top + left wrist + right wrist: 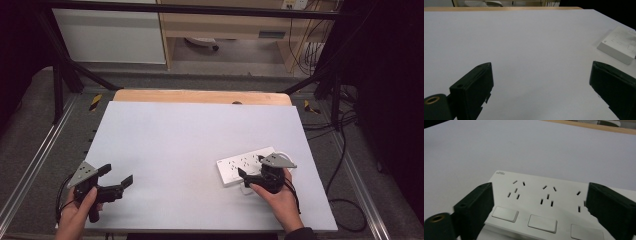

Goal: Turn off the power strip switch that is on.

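White tabletop (190, 150) carries a white power strip (247, 165) at its right side. Right gripper (246, 176) hangs over the strip, jaws spread; left gripper (116, 176) is released, well apart.

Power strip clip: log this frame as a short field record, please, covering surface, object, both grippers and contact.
surface: white table top, wooden strip at its far edge
object: white power strip, lying flat on the person's right side, sockets and switches facing up
left gripper: open, over bare table, holding nothing
right gripper: open, jaws standing either side of the strip
contact: cannot tell whether the jaws touch the strip
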